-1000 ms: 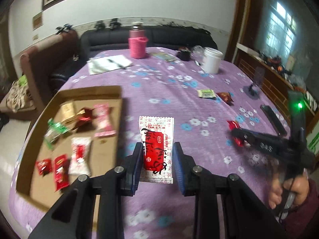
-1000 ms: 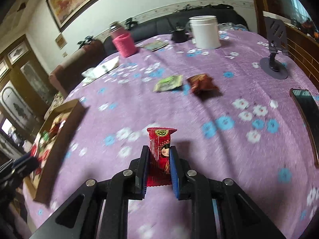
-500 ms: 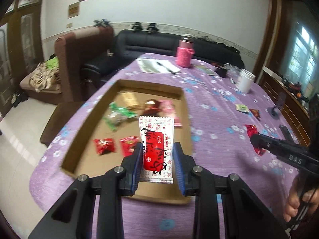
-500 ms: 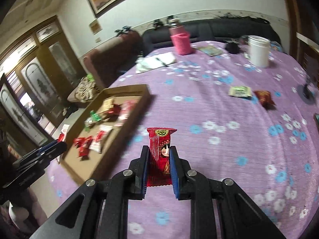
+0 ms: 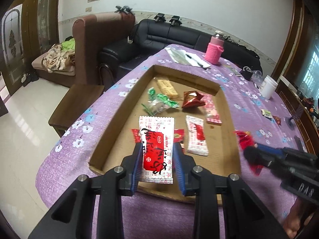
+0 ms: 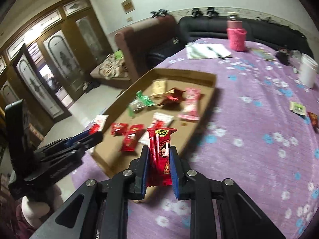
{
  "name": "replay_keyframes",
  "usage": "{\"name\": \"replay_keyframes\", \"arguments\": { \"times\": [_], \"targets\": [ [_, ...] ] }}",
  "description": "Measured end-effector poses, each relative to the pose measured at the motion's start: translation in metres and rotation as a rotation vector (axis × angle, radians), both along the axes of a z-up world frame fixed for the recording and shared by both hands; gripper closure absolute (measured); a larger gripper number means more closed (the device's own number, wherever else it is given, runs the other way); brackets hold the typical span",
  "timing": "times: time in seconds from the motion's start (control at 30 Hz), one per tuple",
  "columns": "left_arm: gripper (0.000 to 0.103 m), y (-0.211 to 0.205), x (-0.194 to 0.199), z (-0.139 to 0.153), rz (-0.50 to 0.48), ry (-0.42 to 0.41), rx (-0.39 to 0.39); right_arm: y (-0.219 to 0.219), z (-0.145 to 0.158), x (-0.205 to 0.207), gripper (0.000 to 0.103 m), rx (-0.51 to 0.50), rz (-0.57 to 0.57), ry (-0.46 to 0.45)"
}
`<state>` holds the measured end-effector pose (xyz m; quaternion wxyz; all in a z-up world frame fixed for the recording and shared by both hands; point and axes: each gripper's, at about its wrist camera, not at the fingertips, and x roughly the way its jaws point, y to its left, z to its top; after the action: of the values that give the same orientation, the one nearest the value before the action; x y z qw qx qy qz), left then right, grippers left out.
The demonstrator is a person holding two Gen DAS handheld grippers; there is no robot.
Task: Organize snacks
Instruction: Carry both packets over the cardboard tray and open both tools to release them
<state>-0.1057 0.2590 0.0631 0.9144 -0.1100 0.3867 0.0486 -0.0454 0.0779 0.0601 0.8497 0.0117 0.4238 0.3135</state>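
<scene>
Low in the left wrist frame, my left gripper [image 5: 157,159] pinches a white-and-red snack packet [image 5: 156,149], which now hangs over the near end of the cardboard tray [image 5: 123,107] instead of over bare purple tablecloth [image 5: 249,99] a second ago. At right, my right gripper [image 6: 158,166], pads pressed on a red doll-print packet [image 6: 160,155], has swung from the open cloth to the tray's near corner. Both snacks look ready to drop beside the packets already inside. Farther off, upper right, a green packet [image 6: 298,107] and a dark red packet [image 6: 313,119] still wait on the cloth.
</scene>
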Motion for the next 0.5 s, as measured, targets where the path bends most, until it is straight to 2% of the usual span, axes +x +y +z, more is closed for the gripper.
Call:
{"name": "replay_keyframes", "arguments": {
  "times": [0.27,0.5],
  "targets": [
    [0.073,0.007,0.029,-0.018,-0.002,0.07,0.001,0.049,-0.036,0.019,0.081,-0.046,0.069,0.111],
    [0.073,0.013,0.05,-0.028,0.013,0.1,0.005,0.06,-0.054,0.044,0.081,-0.102,0.036,0.13]
  ]
}}
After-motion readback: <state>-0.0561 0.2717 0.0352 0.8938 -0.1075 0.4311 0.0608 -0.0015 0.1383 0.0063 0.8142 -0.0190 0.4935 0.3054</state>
